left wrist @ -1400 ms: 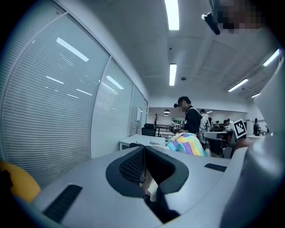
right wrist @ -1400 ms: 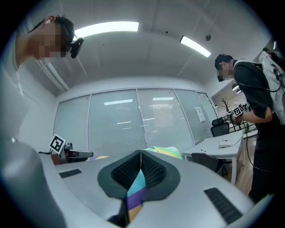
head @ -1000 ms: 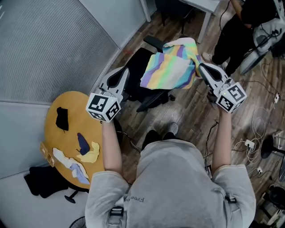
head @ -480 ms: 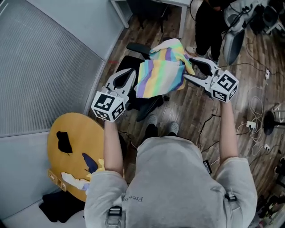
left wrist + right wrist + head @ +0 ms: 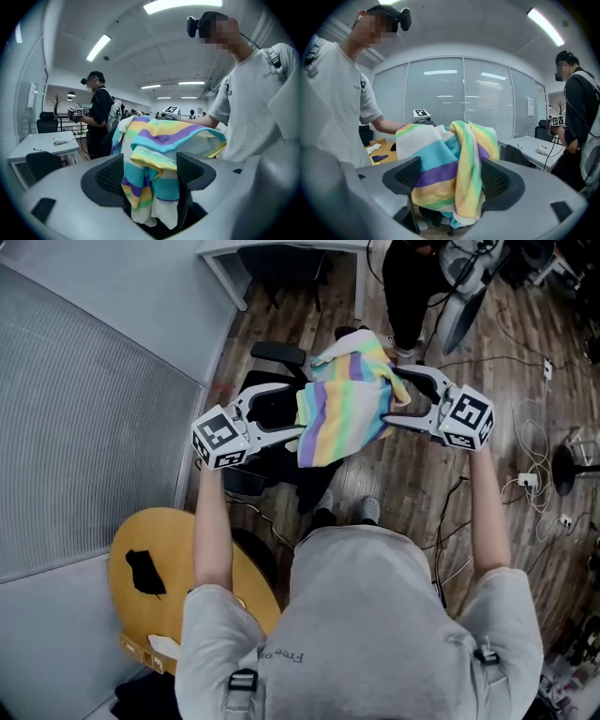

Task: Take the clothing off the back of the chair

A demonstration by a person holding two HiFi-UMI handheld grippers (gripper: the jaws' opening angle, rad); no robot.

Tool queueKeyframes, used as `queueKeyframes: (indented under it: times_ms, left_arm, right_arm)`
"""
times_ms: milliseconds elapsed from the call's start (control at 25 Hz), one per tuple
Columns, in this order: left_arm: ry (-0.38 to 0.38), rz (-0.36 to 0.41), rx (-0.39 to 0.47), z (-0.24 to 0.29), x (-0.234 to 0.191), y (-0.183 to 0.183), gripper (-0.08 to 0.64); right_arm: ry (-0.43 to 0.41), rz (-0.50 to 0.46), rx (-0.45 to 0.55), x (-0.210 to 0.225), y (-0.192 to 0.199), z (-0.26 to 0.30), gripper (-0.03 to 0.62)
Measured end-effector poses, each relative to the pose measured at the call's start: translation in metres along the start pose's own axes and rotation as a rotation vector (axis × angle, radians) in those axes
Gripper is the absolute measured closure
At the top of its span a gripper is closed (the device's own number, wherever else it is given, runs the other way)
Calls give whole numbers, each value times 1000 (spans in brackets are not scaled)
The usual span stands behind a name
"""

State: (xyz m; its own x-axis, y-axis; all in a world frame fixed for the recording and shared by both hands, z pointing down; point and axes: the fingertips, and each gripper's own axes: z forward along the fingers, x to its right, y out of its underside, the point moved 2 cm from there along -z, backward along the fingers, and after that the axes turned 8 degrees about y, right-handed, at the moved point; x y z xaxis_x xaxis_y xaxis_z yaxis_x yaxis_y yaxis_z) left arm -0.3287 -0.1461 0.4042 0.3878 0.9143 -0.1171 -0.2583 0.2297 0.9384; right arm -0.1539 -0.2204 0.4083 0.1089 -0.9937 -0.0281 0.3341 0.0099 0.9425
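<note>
- The left gripper's (image 5: 298,410) jaws had just been opened, with the striped clothing (image 5: 343,405) hanging loose between them.
- The right gripper's (image 5: 391,396) jaws were likewise parted around it, above the chair (image 5: 279,354).

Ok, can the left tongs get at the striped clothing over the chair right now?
Probably yes. The left tongs have just been opening, and the striped clothing hangs right between their spread jaws, with nothing in the way. The pads are not pressing on it, so closing should catch the fabric.
</note>
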Motion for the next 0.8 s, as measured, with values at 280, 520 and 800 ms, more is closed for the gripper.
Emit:
queueKeyframes:
  times_ms: [280,520,800]
  left_arm:
    - [143,-29,-1,30,-24,14,186]
    - [232,-52,25,41,-42,18,152]
    - [381,-100,37,60,-47,19,133]
  right_arm:
    - [37,-2,-38,13,6,10,210]
    - [32,27,-45,18,10,17,198]
    - [1,99,13,14,11,19,198]
